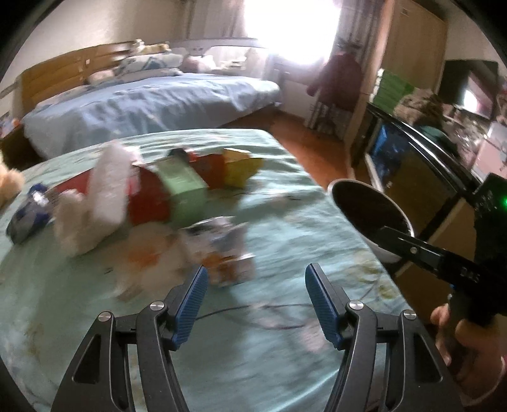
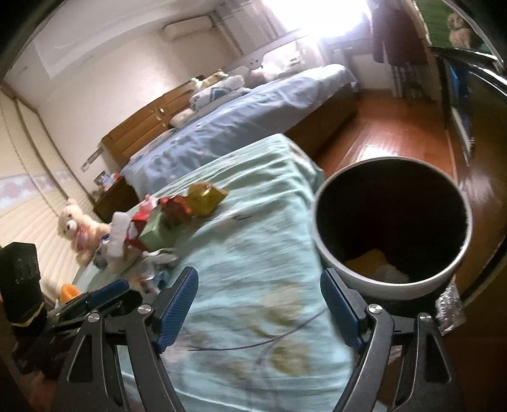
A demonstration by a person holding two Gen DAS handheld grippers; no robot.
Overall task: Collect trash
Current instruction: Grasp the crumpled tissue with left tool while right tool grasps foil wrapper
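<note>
Left gripper and right gripper both spread wide, holding nothing, above the bed; white bin contains yellow and white scraps

Far bed: blue sheet, wooden headboard, patterned pillow at its head
Near bed: mint-green floral cover
Plush toy: cream teddy at the green cover's far edge
Floor: reddish wood
Window: bright, overexposed
Hanging garment: dark red, beside the window
</note>
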